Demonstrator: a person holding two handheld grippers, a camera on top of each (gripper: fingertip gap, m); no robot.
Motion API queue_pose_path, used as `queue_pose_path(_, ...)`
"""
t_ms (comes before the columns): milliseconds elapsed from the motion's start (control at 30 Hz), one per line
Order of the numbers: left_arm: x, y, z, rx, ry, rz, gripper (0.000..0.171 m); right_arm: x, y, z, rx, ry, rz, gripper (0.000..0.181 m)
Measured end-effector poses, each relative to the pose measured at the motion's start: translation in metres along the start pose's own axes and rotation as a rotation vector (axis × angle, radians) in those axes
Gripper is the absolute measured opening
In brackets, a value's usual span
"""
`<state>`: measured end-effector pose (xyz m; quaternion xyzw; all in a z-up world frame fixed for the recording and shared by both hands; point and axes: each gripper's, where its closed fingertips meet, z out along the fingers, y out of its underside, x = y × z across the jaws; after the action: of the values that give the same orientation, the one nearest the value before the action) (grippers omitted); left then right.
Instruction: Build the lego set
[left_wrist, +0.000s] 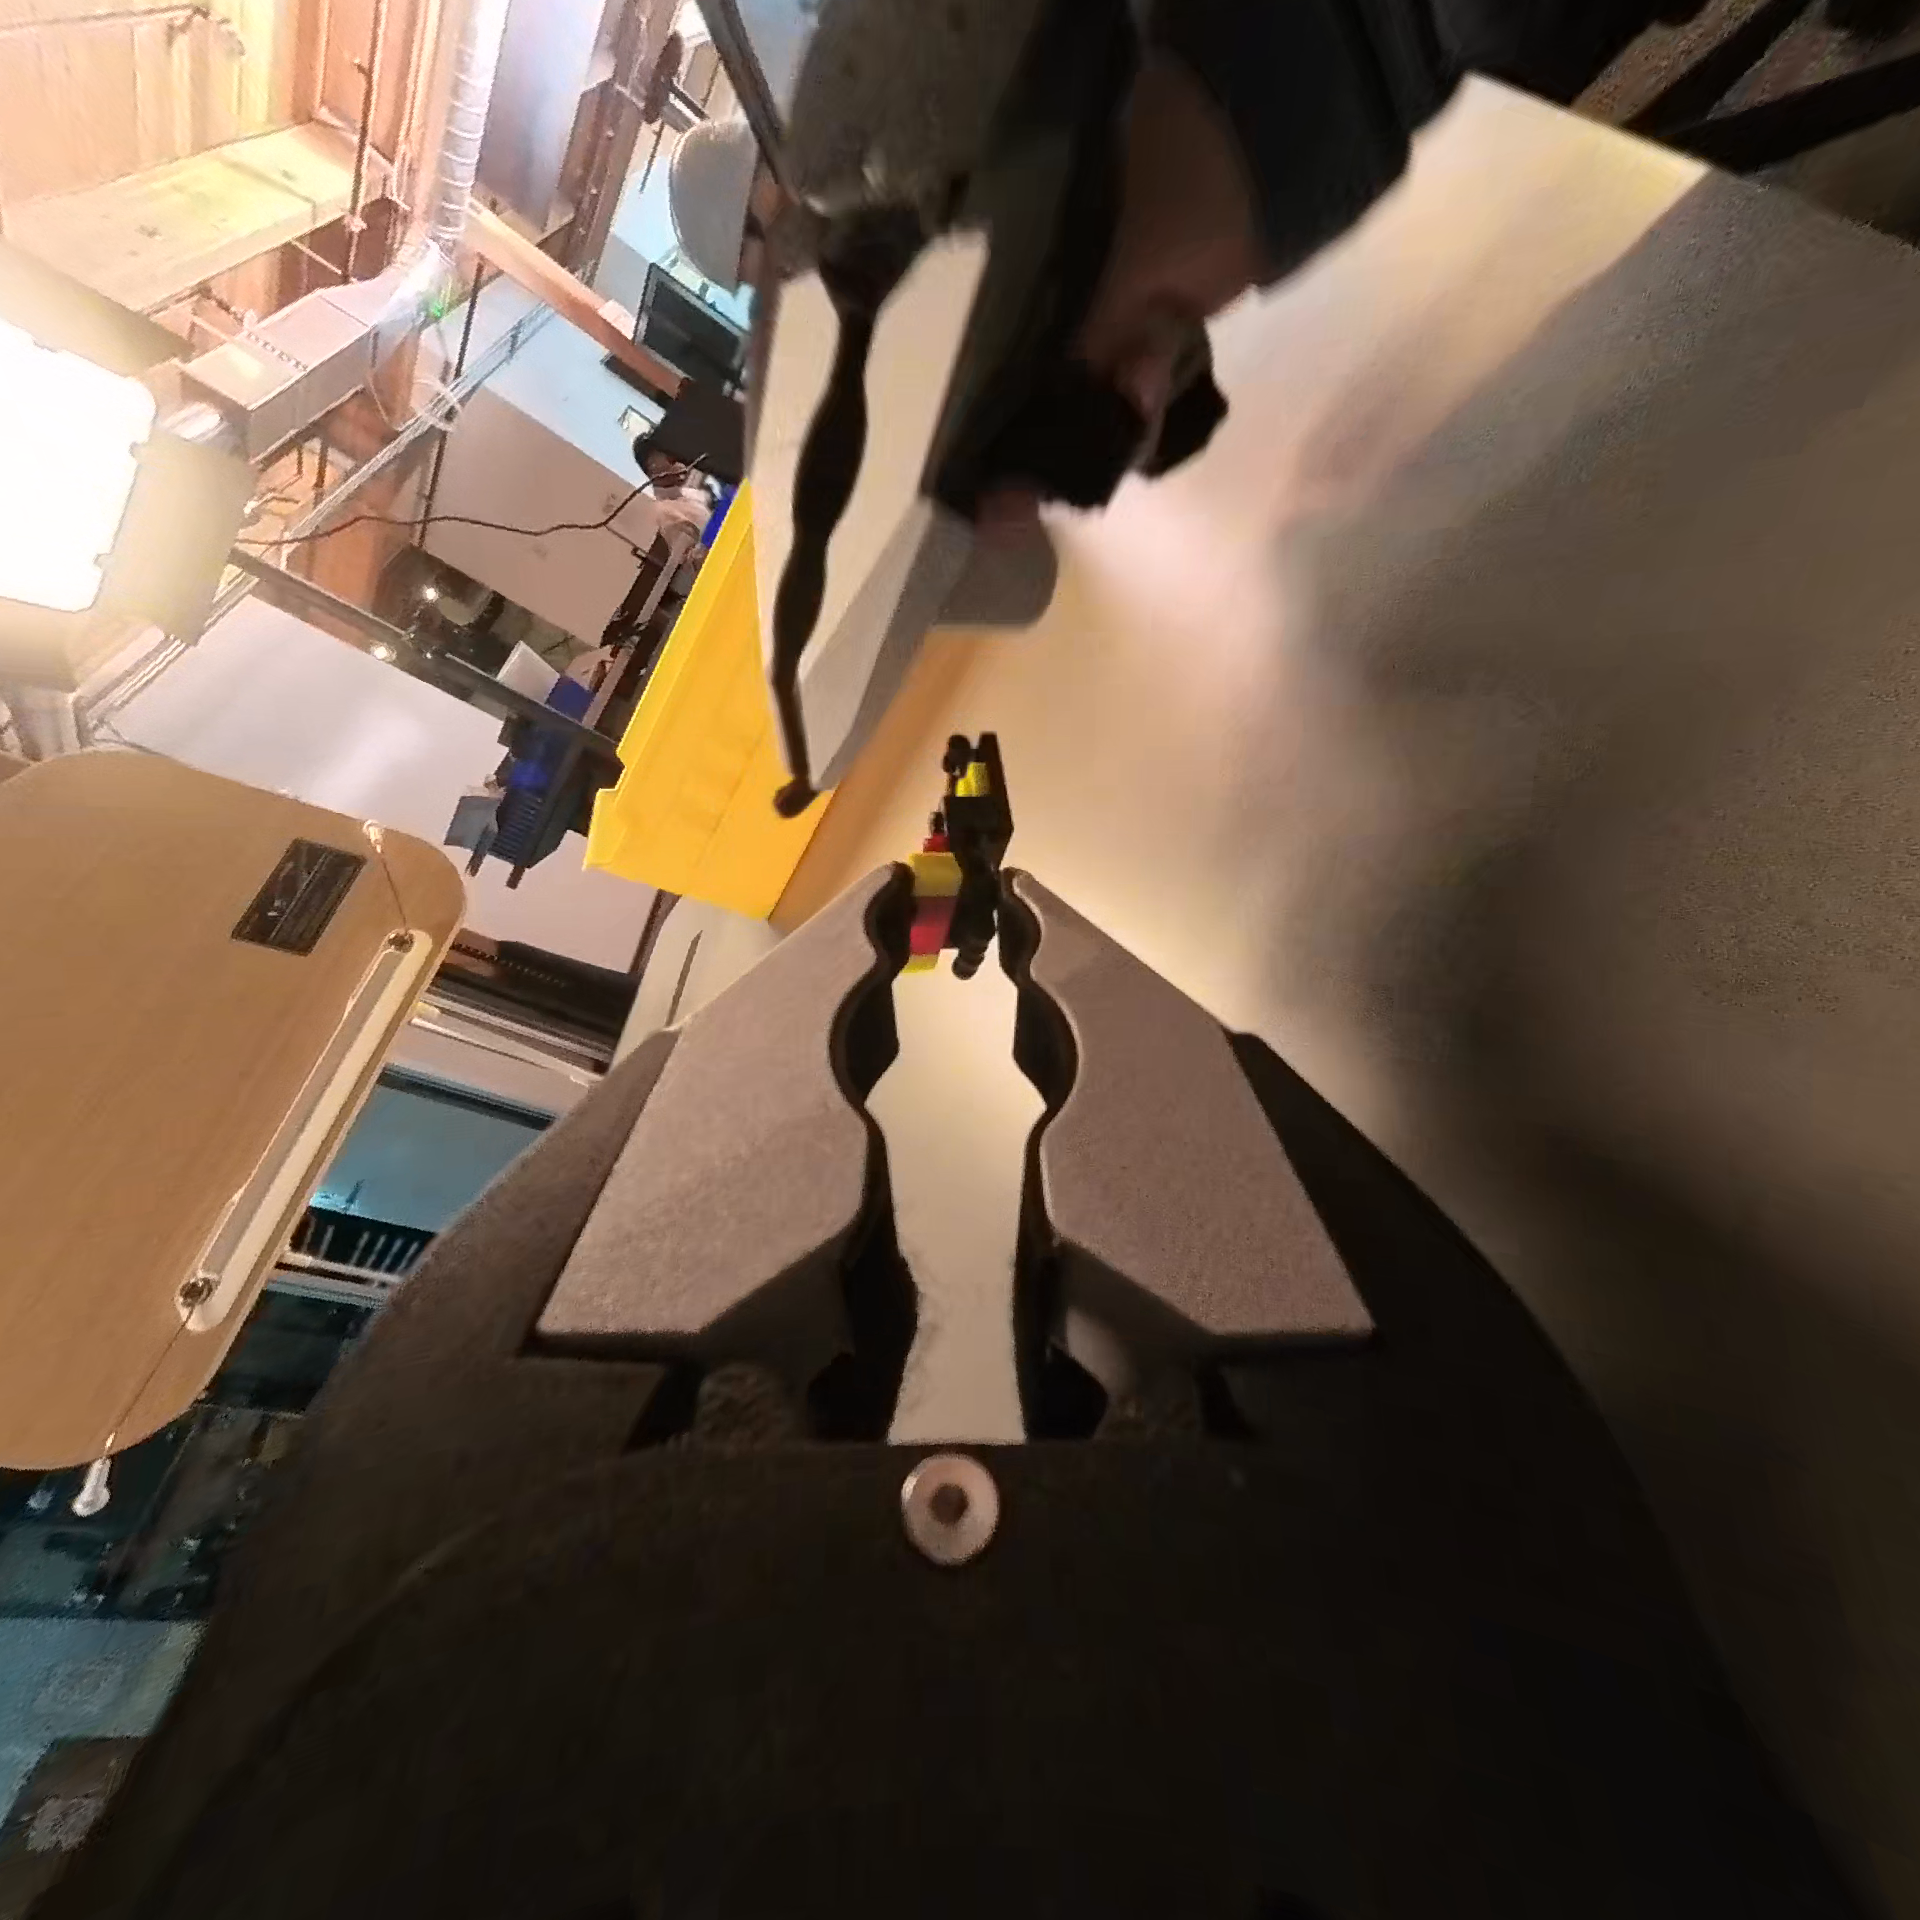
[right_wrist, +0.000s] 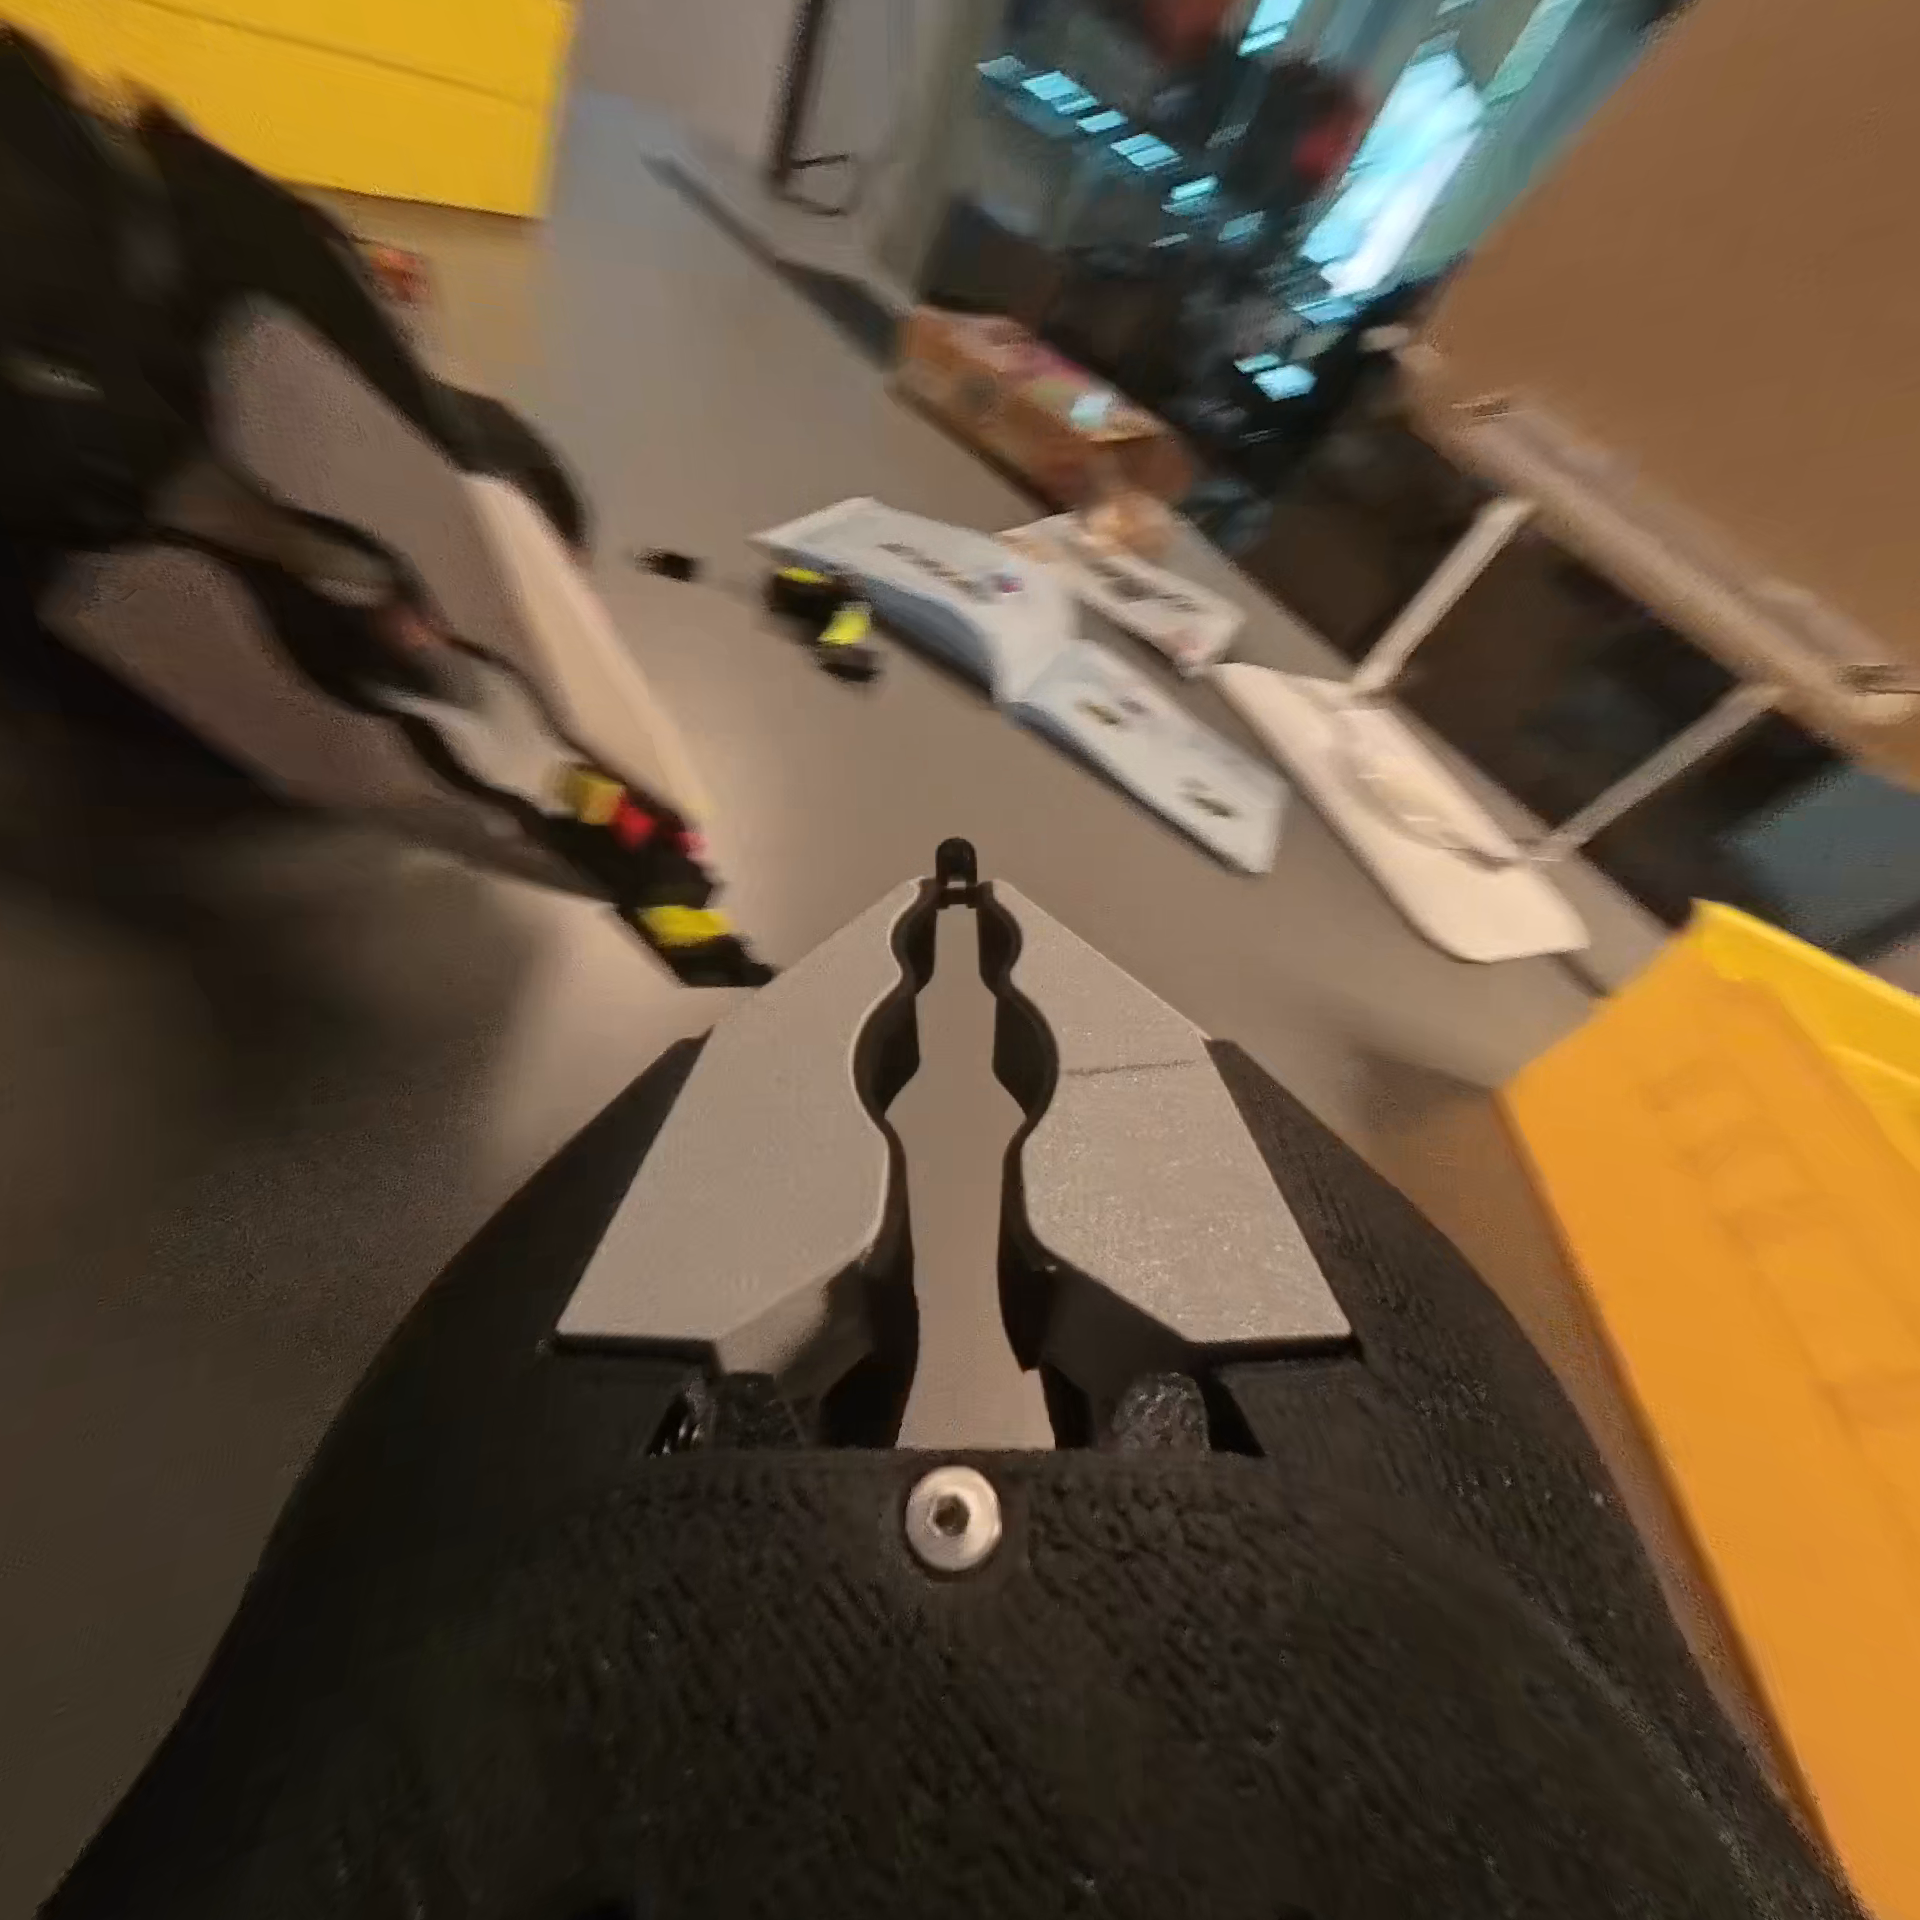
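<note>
Two close wrist views along jaws, sharing the tabletop (right_wrist: 644, 312)

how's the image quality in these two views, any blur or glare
Left wrist view: the lamp at left is blown out, the lego assembly in the left tool sharp, the right tool blurred. Right wrist view: motion-smeared background, its own right tool crisp.

Our left gripper (left_wrist: 951, 883) and right gripper (right_wrist: 956, 888) have black textured bodies, grey wavy-edged fingers (right_wrist: 769, 1132) and one silver screw (right_wrist: 953, 1522) each.
</note>
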<state>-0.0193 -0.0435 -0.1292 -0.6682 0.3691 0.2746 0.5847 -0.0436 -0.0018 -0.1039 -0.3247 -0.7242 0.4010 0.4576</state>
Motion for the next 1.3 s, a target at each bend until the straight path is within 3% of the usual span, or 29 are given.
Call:
queue_pose_path(167, 0.005, -0.001, 0.001, -0.003, -0.005, 0.106, 0.015, -0.037, -0.012, -0.036, -0.180, -0.386, 0.067, 0.006)
queue_pose_path(533, 0.009, -0.016, -0.004, 0.054, -0.045, 0.248, 0.015, -0.056, 0.002, -0.034, -0.540, -0.642, -0.115, 0.006)
queue_pose_path(1300, 0.005, -0.014, -0.003, 0.050, -0.058, 0.224, 0.015, -0.052, 0.005, -0.033, -0.691, -0.677, -0.245, 0.006)
